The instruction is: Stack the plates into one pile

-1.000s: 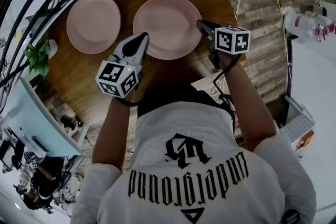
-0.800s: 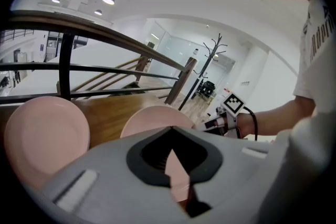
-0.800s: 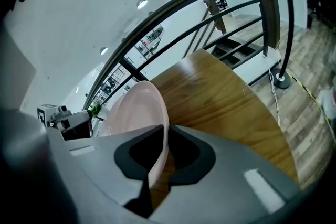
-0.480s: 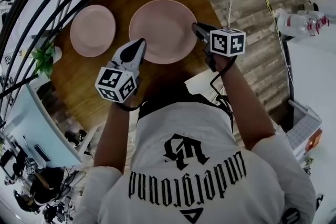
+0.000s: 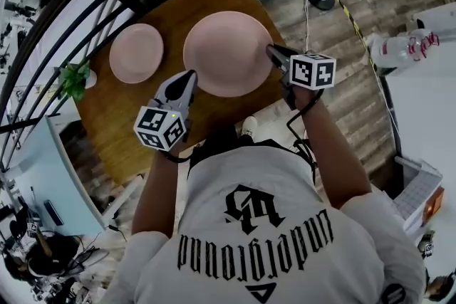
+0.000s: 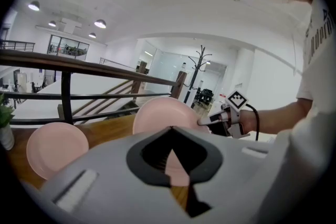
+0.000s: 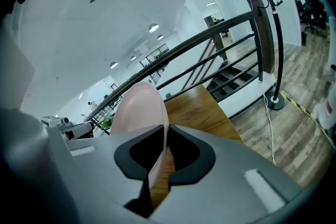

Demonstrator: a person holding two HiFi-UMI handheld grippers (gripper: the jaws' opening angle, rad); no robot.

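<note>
The step in hand looks like the carry: of the 2 pink plates, the larger plate (image 5: pixel 228 52) is gripped from both sides, while the smaller plate (image 5: pixel 136 52) lies flat on the wooden tabletop (image 5: pixel 135 126), well apart to the left near the railing. The left claw (image 5: pixel 191 75) is clenched on the larger plate's near-left rim; in the left gripper view the pink edge runs down into the narrow slot between its jaws. The right claw (image 5: pixel 273 52) is clenched on the right rim, and its own view shows the plate edge-on, pinched between the jaws with the wood beyond it. The plate seems to hang clear of the tabletop, not resting on it, though how high cannot be told. To make 1 pile, the next move calls for both hands to travel together toward the smaller plate, keeping the larger one level so neither grip twists off the rim. A large plate set on a small one would sit less steadily, so setting it down and putting the smaller one on top may be the safer order. As for writing, the person's white shirt (image 5: pixel 263 174) carries the word "underground" in black gothic letters, upside down in the head view, with an emblem and a triangle. The marker cubes (image 5: pixel 160 128) bear only black-and-white square patterns. A bottle (image 5: pixel 396 48) on the floor at right has a red label too small to read.
</note>
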